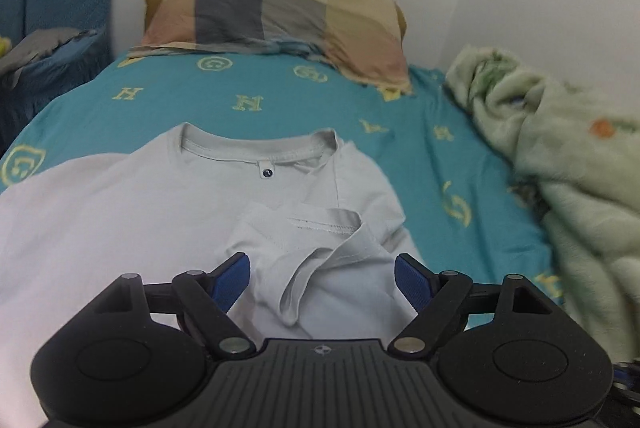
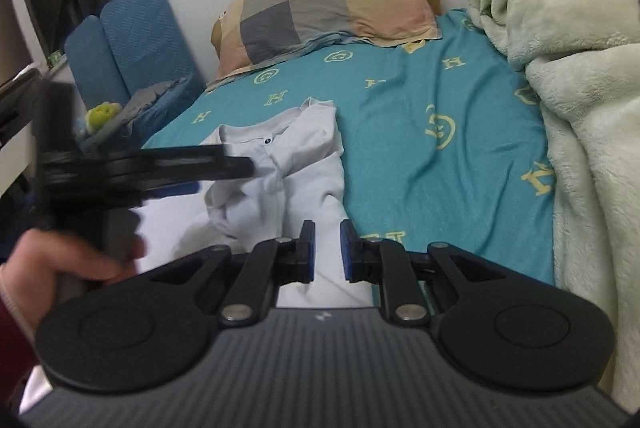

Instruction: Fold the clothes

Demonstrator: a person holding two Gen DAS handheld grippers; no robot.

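A white T-shirt [image 1: 120, 220] lies on the teal bedsheet [image 1: 432, 164], collar [image 1: 256, 148] toward the pillow. One sleeve [image 1: 320, 228] is folded inward over the chest. My left gripper [image 1: 322, 262] hovers over that sleeve with its blue pads wide apart and not pressing the cloth. From the right wrist the T-shirt [image 2: 304, 156] looks bunched along its right side. My right gripper [image 2: 327, 228] has its pads close together, and a ridge of the shirt's white fabric runs up between them. The left gripper [image 2: 240, 164] shows blurred at the left, held by a hand [image 2: 60, 264].
A checked pillow [image 1: 272, 0] lies at the head of the bed against the white wall. A pale green fleece blanket [image 2: 580, 108] is heaped along the right side. Blue cushions [image 2: 132, 40] with grey cloth and a small plush toy [image 2: 102, 114] stand left of the bed.
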